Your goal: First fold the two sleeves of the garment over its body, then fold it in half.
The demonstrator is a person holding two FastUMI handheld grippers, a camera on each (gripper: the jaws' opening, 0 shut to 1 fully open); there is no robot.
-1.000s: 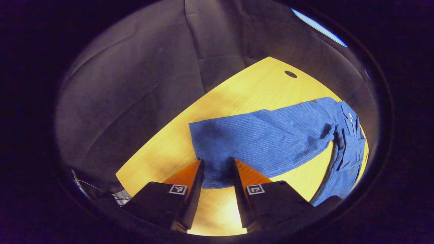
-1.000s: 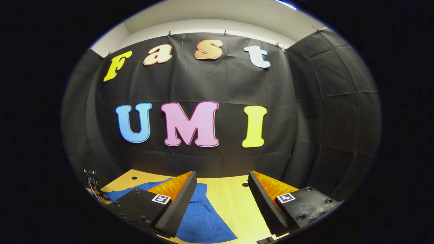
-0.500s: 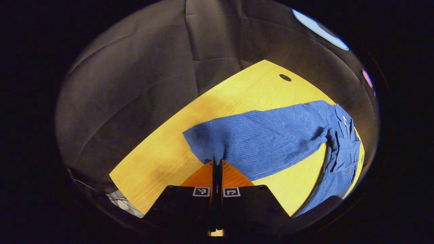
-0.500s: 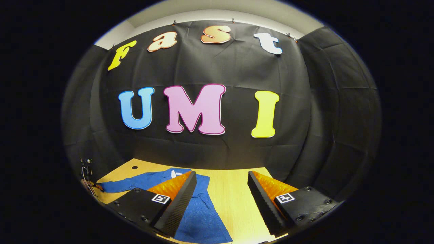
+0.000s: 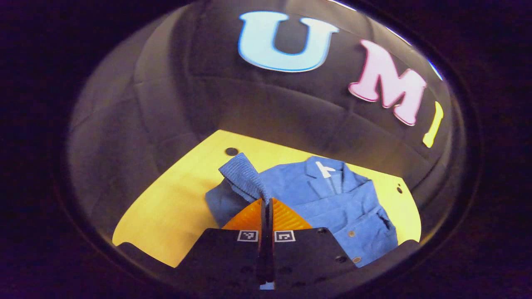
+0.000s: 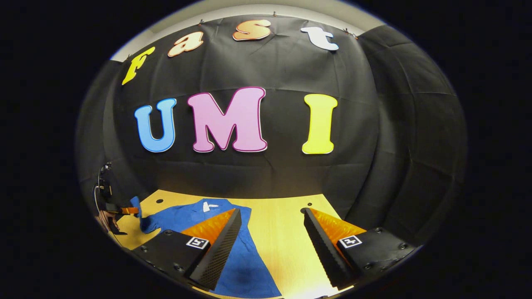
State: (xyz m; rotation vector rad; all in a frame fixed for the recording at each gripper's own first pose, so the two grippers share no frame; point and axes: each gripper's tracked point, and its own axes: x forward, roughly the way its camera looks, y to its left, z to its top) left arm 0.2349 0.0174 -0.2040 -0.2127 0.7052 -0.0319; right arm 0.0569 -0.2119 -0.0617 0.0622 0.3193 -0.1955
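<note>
Yellow wooden tabletop (image 5: 174,195) | left tool (image 5: 266,202) clenched on blue corduroy jacket's (image 5: 332,203) sleeve (image 5: 241,172) | right tool (image 6: 270,232) released | you're mid first fold; next, lay it across the body.

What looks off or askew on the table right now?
Nothing damaged or spilled. The blue jacket lies face up on the wooden table. Its sleeve is pinched in the shut left gripper and lifted, mid-fold. The right gripper hangs open above the table.
</note>
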